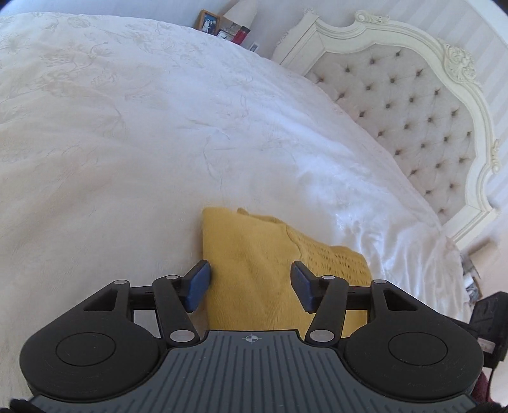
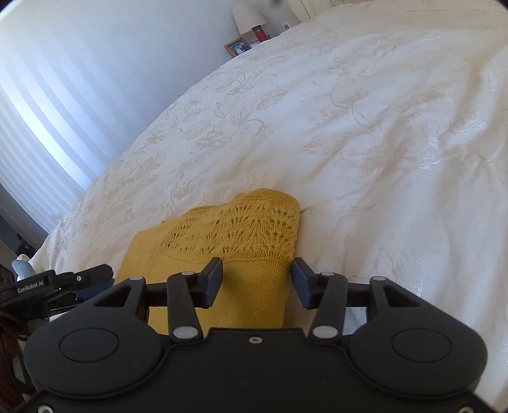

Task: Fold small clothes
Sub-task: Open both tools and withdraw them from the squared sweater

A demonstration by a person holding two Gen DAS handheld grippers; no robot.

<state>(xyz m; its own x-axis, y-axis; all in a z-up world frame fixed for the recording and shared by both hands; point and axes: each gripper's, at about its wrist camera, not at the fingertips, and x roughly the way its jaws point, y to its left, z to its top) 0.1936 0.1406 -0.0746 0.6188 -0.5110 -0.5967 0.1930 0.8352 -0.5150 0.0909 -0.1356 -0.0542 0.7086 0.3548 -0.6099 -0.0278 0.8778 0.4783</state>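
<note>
White floral-embroidered bedspread (image 1: 133,133) filling both views, smooth and wide. Beyond it in the left wrist view, a cream tufted headboard (image 1: 422,104) with a carved frame. Striped pale wall (image 2: 63,95) to the left in the right wrist view.

On the bedspread's near part, a mustard-yellow knitted garment (image 2: 235,232), folded into a compact rectangle, plain knit on one part, lacy openwork on the other. Lying flat, directly in front of both grippers.

Left gripper (image 1: 250,286) poised over the plain-knit end, jaws roughly half apart, nothing pinched, pads clear of the fabric below. Right gripper (image 2: 257,282) likewise half apart above the lace end, nothing gripped.

Far off by the bed's edge: a lamp shade (image 2: 247,16), a framed photo (image 2: 238,47), a small red container (image 2: 260,33).
</note>
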